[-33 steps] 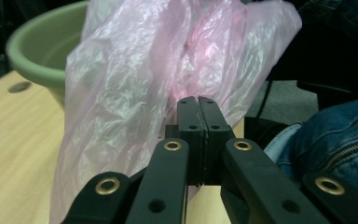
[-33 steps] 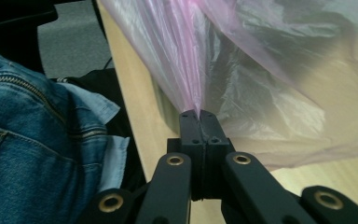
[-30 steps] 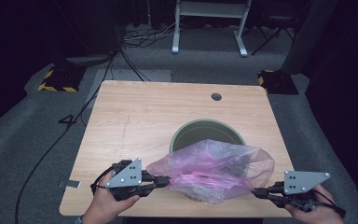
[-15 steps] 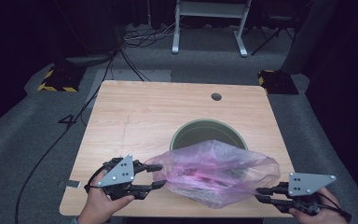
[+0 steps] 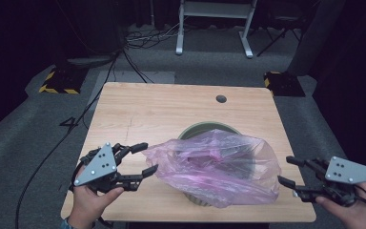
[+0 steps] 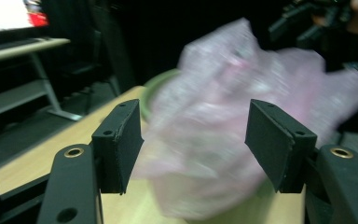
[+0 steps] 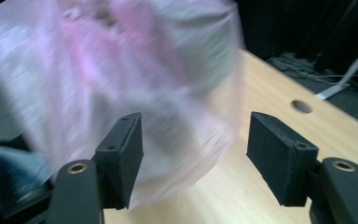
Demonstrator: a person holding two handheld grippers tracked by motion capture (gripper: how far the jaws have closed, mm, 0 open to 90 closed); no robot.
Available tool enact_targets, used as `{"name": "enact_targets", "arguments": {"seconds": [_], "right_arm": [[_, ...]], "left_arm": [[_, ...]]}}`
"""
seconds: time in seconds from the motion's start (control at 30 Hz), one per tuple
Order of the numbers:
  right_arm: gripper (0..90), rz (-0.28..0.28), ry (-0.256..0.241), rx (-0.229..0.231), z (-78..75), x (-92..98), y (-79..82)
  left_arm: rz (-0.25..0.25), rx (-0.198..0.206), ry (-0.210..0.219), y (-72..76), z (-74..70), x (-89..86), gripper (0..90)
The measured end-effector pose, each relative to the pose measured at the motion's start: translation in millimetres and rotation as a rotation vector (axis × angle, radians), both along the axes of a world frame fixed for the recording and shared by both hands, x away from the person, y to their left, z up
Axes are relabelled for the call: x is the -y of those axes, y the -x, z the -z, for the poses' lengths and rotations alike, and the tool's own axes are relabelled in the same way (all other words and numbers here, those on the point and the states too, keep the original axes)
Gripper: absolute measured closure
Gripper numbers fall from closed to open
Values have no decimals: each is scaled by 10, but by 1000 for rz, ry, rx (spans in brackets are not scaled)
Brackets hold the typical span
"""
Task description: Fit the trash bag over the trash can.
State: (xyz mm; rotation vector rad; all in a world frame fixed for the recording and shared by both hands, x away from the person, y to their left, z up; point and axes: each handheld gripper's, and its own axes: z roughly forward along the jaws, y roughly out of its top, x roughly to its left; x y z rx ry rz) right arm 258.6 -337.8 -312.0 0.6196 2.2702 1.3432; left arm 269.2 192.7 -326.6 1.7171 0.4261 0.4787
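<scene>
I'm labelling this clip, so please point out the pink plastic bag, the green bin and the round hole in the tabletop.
pink plastic bag [image 5: 219,167], high view, middle of its crumpled film.
green bin [image 5: 201,129], high view, far rim.
round hole [image 5: 221,98], high view, its centre, near the table's far edge.

Left gripper [image 5: 143,159] jaws spread wide; right gripper [image 5: 286,171] jaws likewise.

This looks like a dim lab or recording studio: a lone light wooden worktop [image 5: 171,114] with a cable hole stands on grey carpet [image 5: 24,138], black cables [image 5: 138,40] trail across the floor, yellow-and-black striped floor blocks [image 5: 59,81] flank it, and a white metal desk frame [image 5: 214,24] stands against dark surroundings behind.
</scene>
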Motion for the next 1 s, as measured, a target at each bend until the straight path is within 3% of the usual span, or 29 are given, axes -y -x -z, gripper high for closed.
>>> {"name": "enact_targets", "arguments": {"seconds": [0.13,0.3,0.33,0.4,0.47,0.5,0.6,0.73,0.83,0.87,0.93,1.0], "right_arm": [[327,17,-44,2,-51,-62,-191],[344,-3,-60,-67,53,-181,-422],[402,-9,-67,-80,76,-200,-456],[694,-46,-74,-100,91,-221,-501],[869,-66,-94,-102,63,-242,-525],[900,-72,-90,-92,42,-260,-539],[900,-71,-72,-54,-19,-338,-585],[900,-28,-28,-21,-76,-407,-692],[900,-1,-12,-22,-71,-416,-776],[900,3,-14,-22,-65,-415,-788],[900,11,-23,-19,-59,-400,-786],[842,8,-38,-23,-56,-387,-778]], "left_arm": [[0,-25,-8,-109,-14,2,334],[-12,-63,-51,-221,41,84,321],[-25,-71,-65,-250,57,101,323],[-27,-89,-91,-310,91,135,338],[28,-108,-107,-364,121,167,492],[52,-122,-108,-387,129,186,584],[60,-118,-114,-425,127,240,769],[1,-113,-113,-477,104,248,888],[41,-130,-103,-484,120,257,835],[53,-133,-104,-468,127,272,762],[44,-125,-105,-436,142,306,521],[19,-133,-123,-443,156,332,409]]}}
